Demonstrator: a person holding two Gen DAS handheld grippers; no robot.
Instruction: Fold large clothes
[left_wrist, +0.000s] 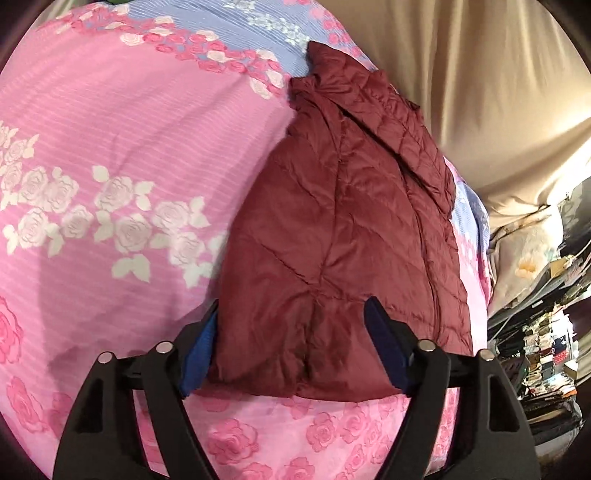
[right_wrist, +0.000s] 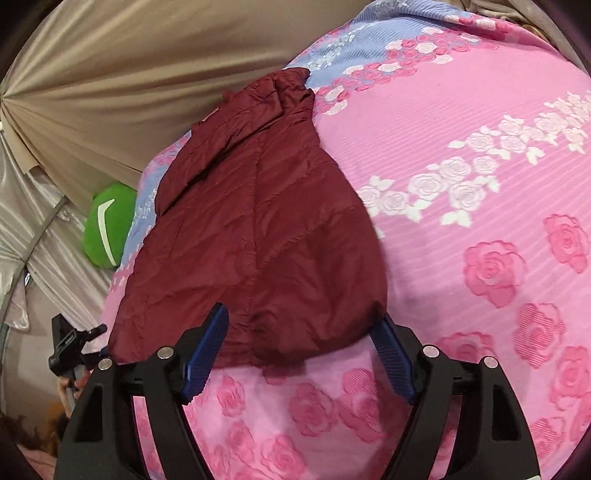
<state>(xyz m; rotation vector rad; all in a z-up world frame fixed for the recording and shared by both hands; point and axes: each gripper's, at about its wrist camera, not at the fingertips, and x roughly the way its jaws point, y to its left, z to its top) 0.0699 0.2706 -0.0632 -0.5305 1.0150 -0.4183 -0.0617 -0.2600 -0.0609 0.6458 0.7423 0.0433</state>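
One maroon quilted jacket (left_wrist: 343, 221), one floral bedspread (left_wrist: 110, 147), one green cushion (right_wrist: 109, 225), two tongs (left_wrist: 291, 332) (right_wrist: 299, 332).

Maroon jacket (left_wrist: 332, 221) (folded) on rose-print bedspread (left_wrist: 129, 129).

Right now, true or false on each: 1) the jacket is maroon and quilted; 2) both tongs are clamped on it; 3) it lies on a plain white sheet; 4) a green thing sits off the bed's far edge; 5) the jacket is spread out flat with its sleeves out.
1) True: the jacket is maroon and quilted.
2) False: the left tongs and the right tongs both stand open, pads off the fabric.
3) False: it lies on a pink and blue rose-print bedspread.
4) True: a green thing shows beside the bed in the right wrist view.
5) False: it is folded into a narrow bundle, no sleeve spread out.
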